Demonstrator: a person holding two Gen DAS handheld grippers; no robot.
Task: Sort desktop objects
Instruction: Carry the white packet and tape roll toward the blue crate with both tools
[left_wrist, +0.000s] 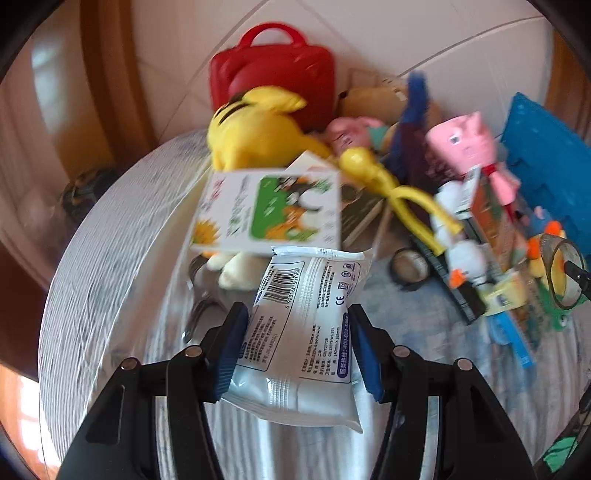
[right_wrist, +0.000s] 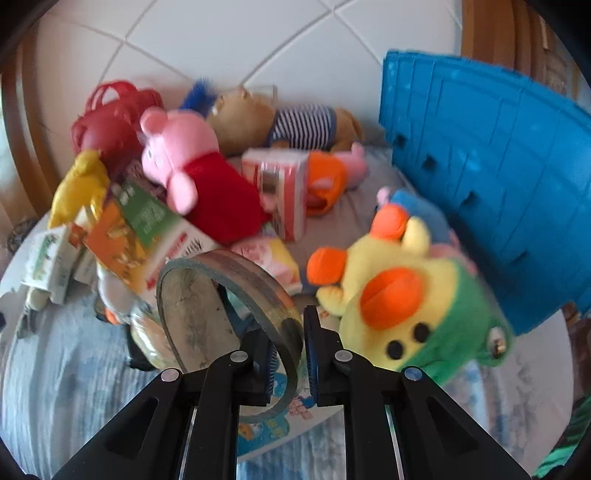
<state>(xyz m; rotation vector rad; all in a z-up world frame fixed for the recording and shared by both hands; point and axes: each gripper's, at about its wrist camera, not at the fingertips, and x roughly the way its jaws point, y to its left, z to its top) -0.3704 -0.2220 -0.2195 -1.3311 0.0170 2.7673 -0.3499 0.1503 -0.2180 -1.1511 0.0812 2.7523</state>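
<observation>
My left gripper (left_wrist: 297, 332) is shut on a white wipes packet (left_wrist: 299, 325) with a barcode, held above the round cloth-covered table (left_wrist: 110, 258). My right gripper (right_wrist: 290, 354) is shut on the rim of a clear tape roll (right_wrist: 229, 325), which also shows in the left wrist view (left_wrist: 565, 273). A blue plastic crate (right_wrist: 491, 195) stands at the right, also in the left wrist view (left_wrist: 543, 162). Toys and boxes lie piled behind both grippers.
A red toy case (left_wrist: 273, 74), yellow plush (left_wrist: 255, 133), white-green box (left_wrist: 273, 210), pink pig dolls (right_wrist: 192, 173), striped bear (right_wrist: 280, 122), a yellow-green duck plush (right_wrist: 413, 306) and an orange-green box (right_wrist: 136, 236) crowd the table. The table edge curves at left.
</observation>
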